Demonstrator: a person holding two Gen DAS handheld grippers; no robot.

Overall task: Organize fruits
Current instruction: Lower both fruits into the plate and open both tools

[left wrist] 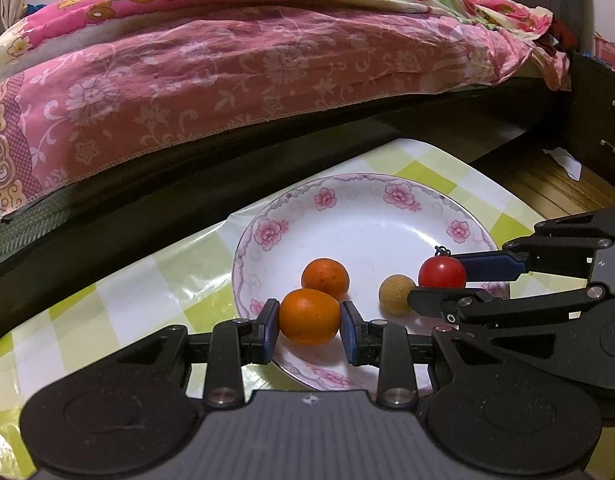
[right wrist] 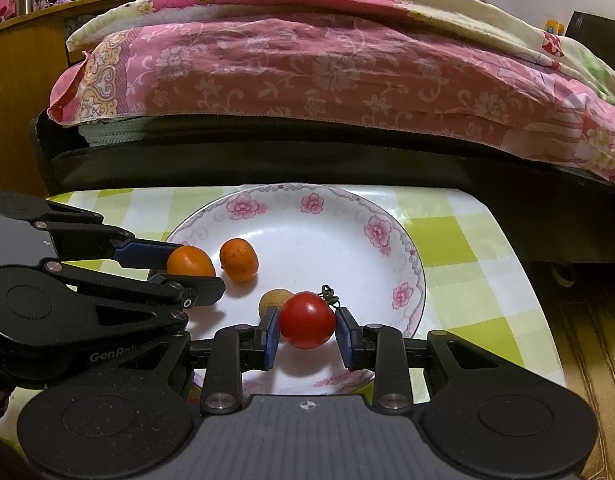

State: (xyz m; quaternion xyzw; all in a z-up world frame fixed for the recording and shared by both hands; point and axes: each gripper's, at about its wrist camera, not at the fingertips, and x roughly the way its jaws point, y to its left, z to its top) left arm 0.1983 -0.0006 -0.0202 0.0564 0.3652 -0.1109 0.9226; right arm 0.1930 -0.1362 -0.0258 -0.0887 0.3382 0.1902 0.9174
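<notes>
A white plate (left wrist: 359, 216) with pink flowers sits on a green-checked tablecloth; it also shows in the right wrist view (right wrist: 319, 232). My left gripper (left wrist: 309, 326) is shut on an orange (left wrist: 309, 316) over the plate's near rim. A second orange (left wrist: 325, 278) and a small tan fruit (left wrist: 396, 293) lie in the plate. My right gripper (right wrist: 307, 328) is shut on a red tomato (right wrist: 306, 319) with a dried stem, over the plate. In the right wrist view the held orange (right wrist: 189, 262), the second orange (right wrist: 238, 260) and the tan fruit (right wrist: 276, 299) show too.
A bed with a pink floral quilt (left wrist: 235, 68) and dark frame (left wrist: 227, 184) runs close behind the table. The tablecloth (right wrist: 459, 240) ends at the right, above a wooden floor (left wrist: 547, 184). A dark cabinet (left wrist: 599, 120) stands at the far right.
</notes>
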